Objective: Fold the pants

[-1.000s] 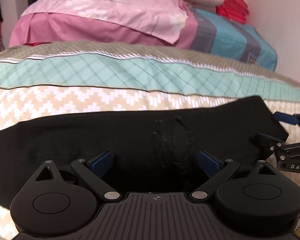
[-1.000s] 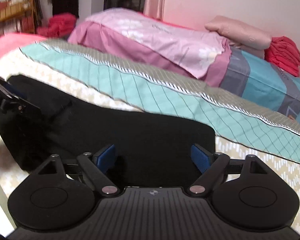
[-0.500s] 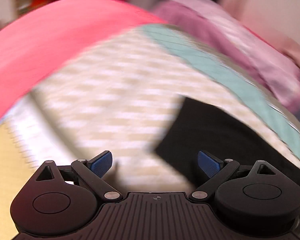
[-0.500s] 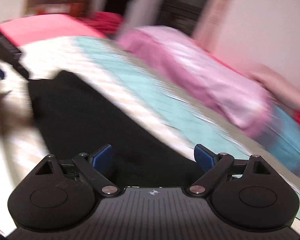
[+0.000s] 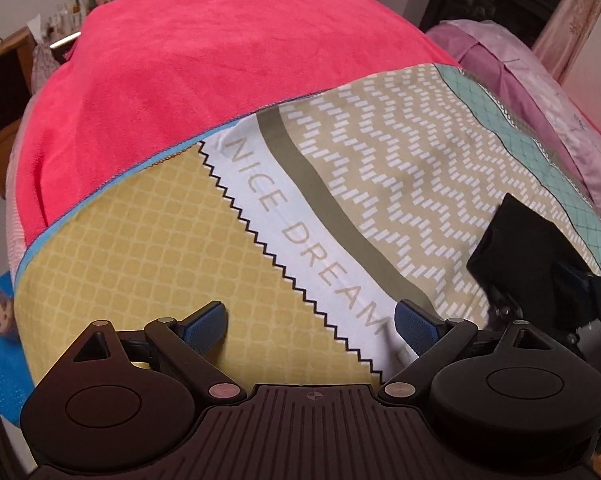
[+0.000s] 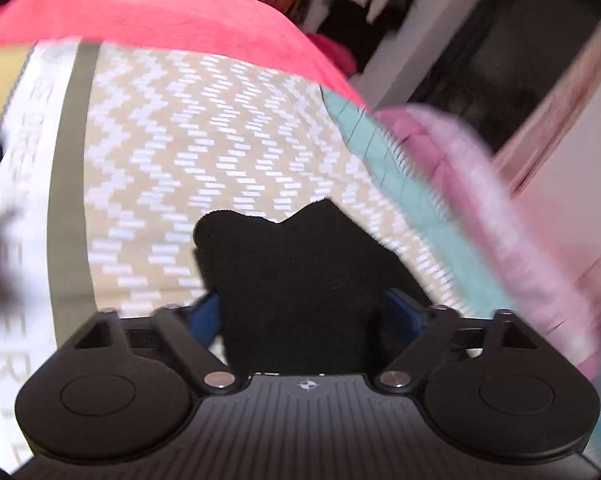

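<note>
The black pants (image 6: 300,276) lie on the patterned bedspread, and one end of them fills the space between the fingers of my right gripper (image 6: 304,312). The jaws stand wide apart with cloth between the blue pads; a grip does not show. In the left wrist view the pants (image 5: 524,248) lie at the far right with the right gripper (image 5: 572,292) on them. My left gripper (image 5: 312,320) is open and empty over the yellow and white part of the bedspread, apart from the pants.
A pink blanket (image 5: 220,60) covers the far end of the bed. Pink and purple pillows (image 5: 540,92) lie along the right side. A blue stool (image 5: 0,340) stands beside the bed at lower left. A shelf with bottles (image 5: 72,4) stands behind.
Both grippers have swung left toward the foot of the bed. The left gripper has left the pants behind. The right gripper now has the pants' end between its fingers.
</note>
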{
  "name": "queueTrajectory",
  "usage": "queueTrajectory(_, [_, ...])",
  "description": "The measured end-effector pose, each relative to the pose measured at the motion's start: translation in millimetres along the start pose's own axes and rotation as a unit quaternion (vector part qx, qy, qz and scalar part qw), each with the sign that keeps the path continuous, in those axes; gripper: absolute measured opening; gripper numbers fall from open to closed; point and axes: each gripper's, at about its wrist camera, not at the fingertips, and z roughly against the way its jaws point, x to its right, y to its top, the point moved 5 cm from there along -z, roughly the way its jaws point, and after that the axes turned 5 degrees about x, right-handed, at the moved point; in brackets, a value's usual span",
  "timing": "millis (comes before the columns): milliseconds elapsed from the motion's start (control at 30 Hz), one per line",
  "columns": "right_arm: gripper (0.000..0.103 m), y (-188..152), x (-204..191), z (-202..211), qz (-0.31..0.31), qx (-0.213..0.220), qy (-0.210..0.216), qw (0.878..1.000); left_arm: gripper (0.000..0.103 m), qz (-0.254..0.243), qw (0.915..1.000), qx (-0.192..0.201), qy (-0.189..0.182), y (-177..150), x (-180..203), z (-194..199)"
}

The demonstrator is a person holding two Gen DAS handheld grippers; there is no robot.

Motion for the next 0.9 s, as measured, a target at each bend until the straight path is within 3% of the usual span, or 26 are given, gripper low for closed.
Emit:
queueTrajectory(33, [0.044,3.0,5.6,3.1,-0.014,-0.001,0.004,1.000,0.103,-0.006,1.0000,0.002,-0.006,-1.8,5.3,1.5])
queueTrajectory(100, [0.015,9.8,19.7,11.7,-0.057,0.003,0.032,0.998,0.103,-0.024,0.9994,0.007,-0.022,-6.7,22.0,5.3])
queueTrajectory(267, [0.015,29.2,86.3,54.7,-0.197,0.033,0.074,0.977,0.103,-0.098,0.9911,0.002,-0.090,-29.0,94.6,10.6])
queueTrajectory(400, [0.015,23.4,133.7,82.7,-0.290,0.045,0.105,0.950,0.103,-0.148,0.9734,-0.021,-0.174,-55.4,174.5,5.8])
queueTrajectory(500, [0.015,10.8,154.6,105.6,-0.316,0.057,0.101,0.942,0.103,-0.180,0.9600,-0.048,-0.209,-71.4,231.1,-8.5])
queueTrajectory(600, [0.015,-3.0,188.9,142.0,-0.344,0.093,0.068,0.932,0.103,-0.192,0.9532,-0.091,-0.215,-81.6,265.7,-28.4])
queueTrajectory(667, [0.015,-22.7,217.5,170.2,-0.371,0.108,0.032,0.922,0.103,-0.198,0.9440,-0.113,-0.239,-84.9,276.6,-28.6])
queueTrajectory(800, [0.015,-95.7,268.4,233.7,-0.424,0.119,-0.069,0.895,0.103,-0.250,0.9084,-0.107,-0.318,-92.2,296.5,2.7])
queueTrajectory(900, [0.021,-179.7,287.7,246.1,-0.477,0.056,-0.142,0.865,0.103,-0.294,0.8844,-0.103,-0.348,-99.7,305.0,19.6])
